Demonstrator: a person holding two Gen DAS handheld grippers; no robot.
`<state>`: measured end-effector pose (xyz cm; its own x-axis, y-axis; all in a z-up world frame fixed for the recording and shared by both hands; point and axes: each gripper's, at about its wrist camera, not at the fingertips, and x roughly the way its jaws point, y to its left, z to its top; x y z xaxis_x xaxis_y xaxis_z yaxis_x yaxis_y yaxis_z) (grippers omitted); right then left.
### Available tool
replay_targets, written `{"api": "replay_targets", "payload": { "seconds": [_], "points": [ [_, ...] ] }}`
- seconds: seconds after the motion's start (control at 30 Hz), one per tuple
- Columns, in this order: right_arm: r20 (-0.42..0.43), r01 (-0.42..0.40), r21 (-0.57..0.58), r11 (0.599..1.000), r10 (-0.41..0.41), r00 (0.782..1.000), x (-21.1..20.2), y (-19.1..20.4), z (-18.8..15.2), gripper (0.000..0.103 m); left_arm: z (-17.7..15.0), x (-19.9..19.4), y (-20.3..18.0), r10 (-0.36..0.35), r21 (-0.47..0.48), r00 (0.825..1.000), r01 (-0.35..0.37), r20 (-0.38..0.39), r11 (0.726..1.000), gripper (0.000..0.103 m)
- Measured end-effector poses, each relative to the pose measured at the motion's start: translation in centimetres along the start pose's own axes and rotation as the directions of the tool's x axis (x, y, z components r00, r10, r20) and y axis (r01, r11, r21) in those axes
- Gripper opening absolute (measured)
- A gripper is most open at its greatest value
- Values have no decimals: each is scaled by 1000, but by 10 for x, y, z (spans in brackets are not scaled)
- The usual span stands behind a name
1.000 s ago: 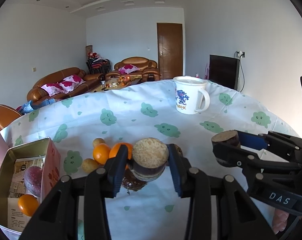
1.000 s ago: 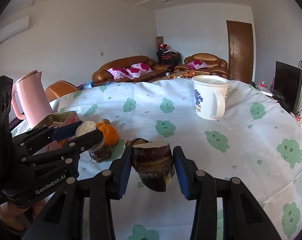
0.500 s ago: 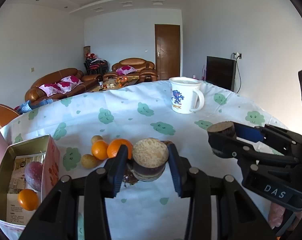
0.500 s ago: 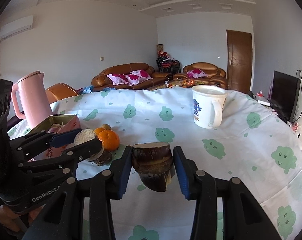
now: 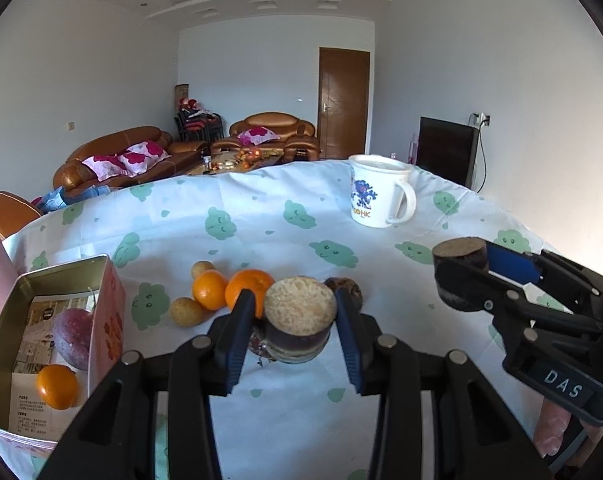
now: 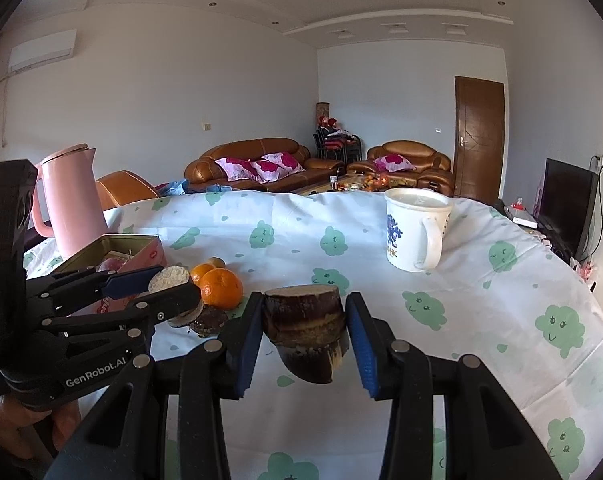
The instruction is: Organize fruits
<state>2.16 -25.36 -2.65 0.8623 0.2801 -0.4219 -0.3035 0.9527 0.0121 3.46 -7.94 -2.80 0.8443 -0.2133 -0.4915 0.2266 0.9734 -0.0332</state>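
Observation:
My left gripper [image 5: 297, 320] is shut on a short sugarcane piece [image 5: 299, 326] with a pale cut top, held above the table. My right gripper [image 6: 305, 332] is shut on a dark sugarcane piece [image 6: 307, 330]; it also shows at the right of the left wrist view [image 5: 461, 276]. Two oranges [image 5: 231, 290], two small yellow fruits [image 5: 185, 311] and a dark wrinkled fruit [image 5: 347, 288] lie on the tablecloth just beyond the left gripper. An open tin box [image 5: 5, 336] at the left holds a purple fruit [image 5: 72, 338] and an orange [image 5: 57, 386].
A white mug [image 5: 377, 194] stands at the back right of the table. A pink kettle [image 6: 71, 204] stands behind the tin box [image 6: 113, 246]. The table has a white cloth with green cloud prints [image 6: 481, 300]. Sofas and a door are far behind.
Both grippers have risen and pulled back slightly, still holding their sugarcane pieces; the fruits on the cloth have not moved.

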Motion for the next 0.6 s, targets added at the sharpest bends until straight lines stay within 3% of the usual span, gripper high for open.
{"api": "replay_targets", "payload": {
  "seconds": [0.6],
  "points": [
    [86,-8,-20,1000,9,996,-16,4,0,43,-4,-16,2,37,8,997,-37,62,999,42]
  ]
}}
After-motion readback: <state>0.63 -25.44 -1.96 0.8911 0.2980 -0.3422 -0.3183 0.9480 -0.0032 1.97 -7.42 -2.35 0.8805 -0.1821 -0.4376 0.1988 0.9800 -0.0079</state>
